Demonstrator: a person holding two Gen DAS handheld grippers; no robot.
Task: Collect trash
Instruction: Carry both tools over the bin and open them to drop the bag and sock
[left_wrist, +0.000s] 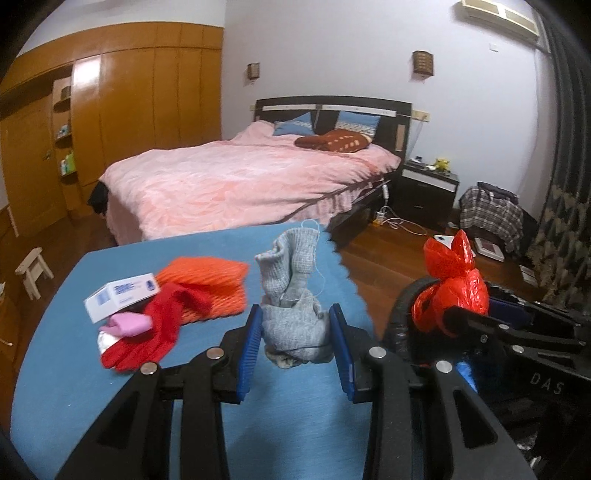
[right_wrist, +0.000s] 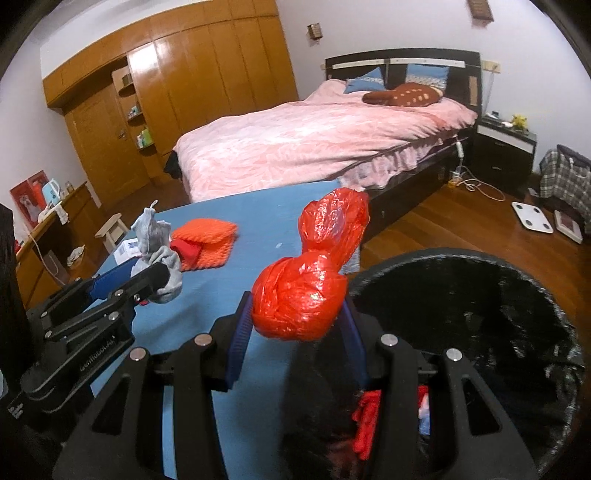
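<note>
My left claw (left_wrist: 295, 354) is clamped on a crumpled grey knit rag (left_wrist: 293, 321) above the blue table (left_wrist: 110, 369). My right claw (right_wrist: 295, 332) pinches a knotted red plastic bag (right_wrist: 303, 291), the black-lined bin (right_wrist: 480, 295) at its three o'clock. The slick bag may slip short of the rim. The opposite claw's body reads "DAS"; the other lettering is blurred.

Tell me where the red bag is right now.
The red bag is clamped in the right gripper, raised at the blue table's right edge, beside the black bin.
</note>
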